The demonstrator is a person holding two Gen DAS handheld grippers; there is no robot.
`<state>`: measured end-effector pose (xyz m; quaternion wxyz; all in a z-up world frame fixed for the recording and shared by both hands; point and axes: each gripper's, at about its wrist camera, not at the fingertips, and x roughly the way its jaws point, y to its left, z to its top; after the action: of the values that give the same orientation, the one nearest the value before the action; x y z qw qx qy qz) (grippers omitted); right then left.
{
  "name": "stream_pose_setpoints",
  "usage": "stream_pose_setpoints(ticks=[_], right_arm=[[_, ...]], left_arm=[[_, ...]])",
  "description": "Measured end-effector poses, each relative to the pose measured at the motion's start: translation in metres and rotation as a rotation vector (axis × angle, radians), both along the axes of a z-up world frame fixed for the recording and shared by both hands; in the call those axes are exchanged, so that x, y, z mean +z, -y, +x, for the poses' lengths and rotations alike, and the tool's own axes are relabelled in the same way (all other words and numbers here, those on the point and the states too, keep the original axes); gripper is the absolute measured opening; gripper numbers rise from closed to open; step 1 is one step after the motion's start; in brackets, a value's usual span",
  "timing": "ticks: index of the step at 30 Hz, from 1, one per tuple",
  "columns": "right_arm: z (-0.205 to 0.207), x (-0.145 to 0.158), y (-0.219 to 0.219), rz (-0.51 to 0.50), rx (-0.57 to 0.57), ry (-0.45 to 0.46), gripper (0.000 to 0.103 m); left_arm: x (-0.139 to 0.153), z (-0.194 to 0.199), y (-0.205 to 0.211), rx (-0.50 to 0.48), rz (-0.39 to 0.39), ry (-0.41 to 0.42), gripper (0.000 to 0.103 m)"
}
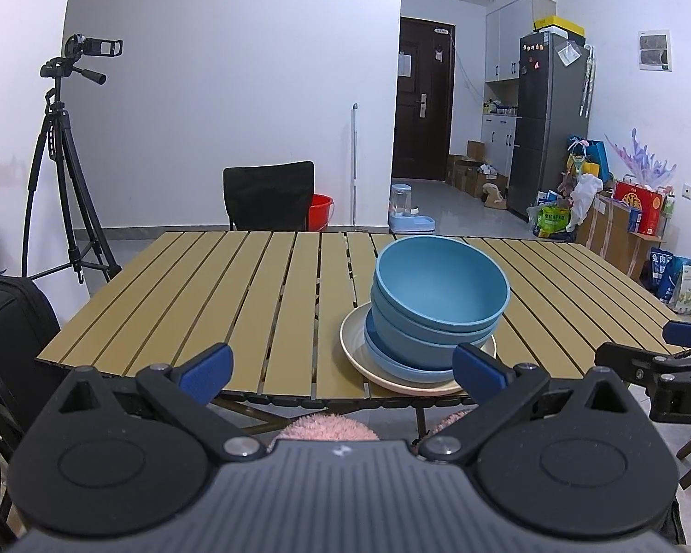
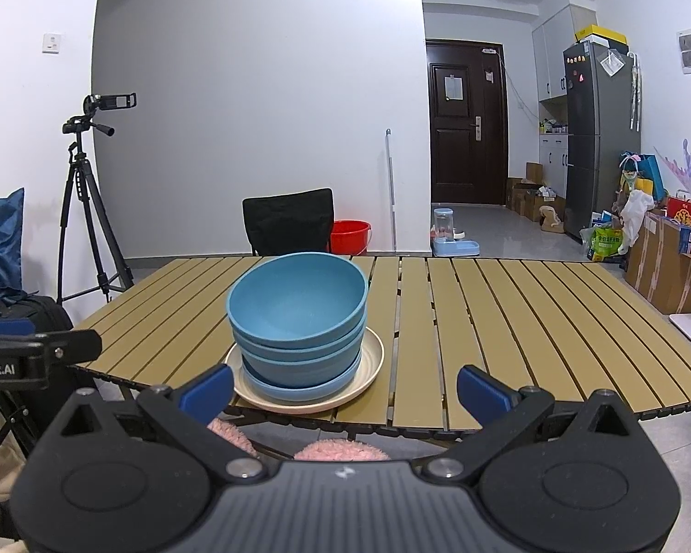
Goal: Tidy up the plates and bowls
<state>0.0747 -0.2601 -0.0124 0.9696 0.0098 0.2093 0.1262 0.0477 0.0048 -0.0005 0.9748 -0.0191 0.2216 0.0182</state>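
Observation:
A stack of blue bowls [image 1: 437, 295] [image 2: 297, 306] sits on a light blue plate [image 1: 405, 366] [image 2: 299, 387], which rests on a cream plate [image 1: 352, 341] [image 2: 373, 359] near the front edge of the slatted table [image 1: 198, 285] [image 2: 506, 322]. My left gripper [image 1: 343, 371] is open, held in front of the table edge, with the stack just ahead of its right finger. My right gripper [image 2: 345, 389] is open too, back from the edge, with the stack ahead of its left finger. Neither holds anything.
A black chair [image 1: 269, 196] [image 2: 288, 221] stands behind the table. A camera tripod [image 1: 64, 161] [image 2: 85, 202] and a dark suitcase [image 1: 4, 318] are to the left. A red bucket [image 2: 350, 235], a fridge [image 1: 548, 120], boxes and bags fill the right.

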Motion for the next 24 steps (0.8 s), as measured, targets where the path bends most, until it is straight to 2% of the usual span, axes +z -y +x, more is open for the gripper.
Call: stream_pose_setpoints(ticks=[24], right_arm=[[0.0,-0.0004,-0.0019,-0.002,0.003,-0.004,0.103]], left_arm=[[0.0013,-0.0007,-0.0002,-0.006,0.001,0.001,0.103]])
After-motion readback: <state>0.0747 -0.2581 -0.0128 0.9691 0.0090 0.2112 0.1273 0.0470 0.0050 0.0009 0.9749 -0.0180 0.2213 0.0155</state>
